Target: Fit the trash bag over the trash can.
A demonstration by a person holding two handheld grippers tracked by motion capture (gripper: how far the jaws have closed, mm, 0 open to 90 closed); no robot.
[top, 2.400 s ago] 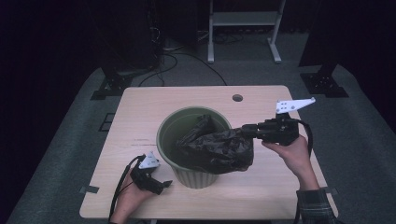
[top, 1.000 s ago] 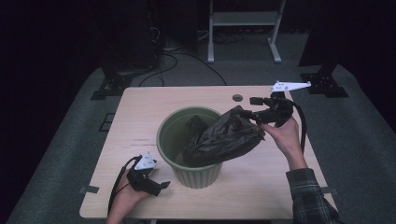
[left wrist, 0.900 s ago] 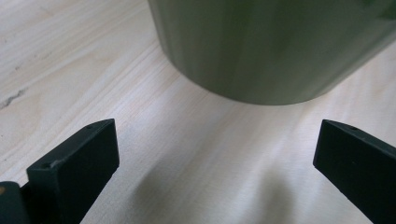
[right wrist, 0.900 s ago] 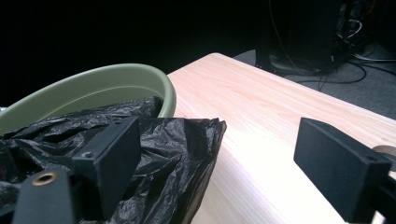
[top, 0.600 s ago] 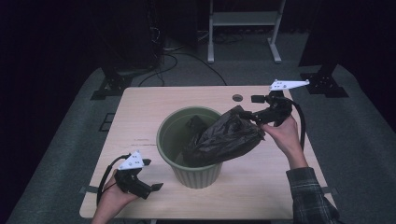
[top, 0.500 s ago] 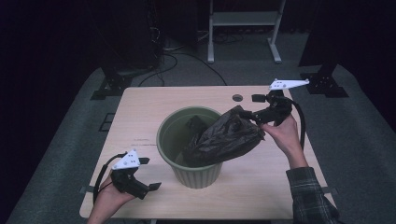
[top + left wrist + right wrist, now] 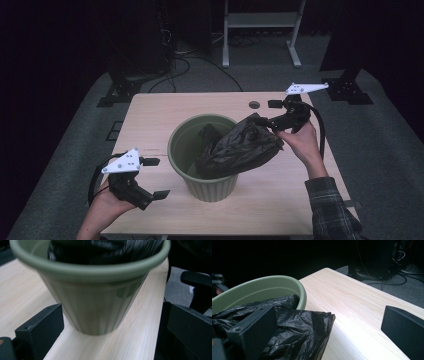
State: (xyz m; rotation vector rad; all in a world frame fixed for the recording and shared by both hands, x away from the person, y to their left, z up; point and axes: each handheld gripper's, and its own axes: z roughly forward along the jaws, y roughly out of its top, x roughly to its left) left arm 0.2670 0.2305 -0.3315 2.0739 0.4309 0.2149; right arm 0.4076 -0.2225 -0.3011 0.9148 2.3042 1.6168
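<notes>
Draping over the far right rim of the green bin [image 7: 206,165], the black bag [image 7: 240,147] lies half inside and half out on the table [image 7: 150,112], its long axis slanting up toward the right gripper [image 7: 272,122]. That gripper's jaws have just been opening and now stand wide apart, with the bag's corner loose against one jaw. The left gripper [image 7: 156,177] waits open-jawed on the bin's other side, clearly the farther one.

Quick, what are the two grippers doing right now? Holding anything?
Left gripper: open, holding nothing, near the bin.
Right gripper: open, its jaws have just been opening; the bag lies against one jaw, not pinched.
</notes>
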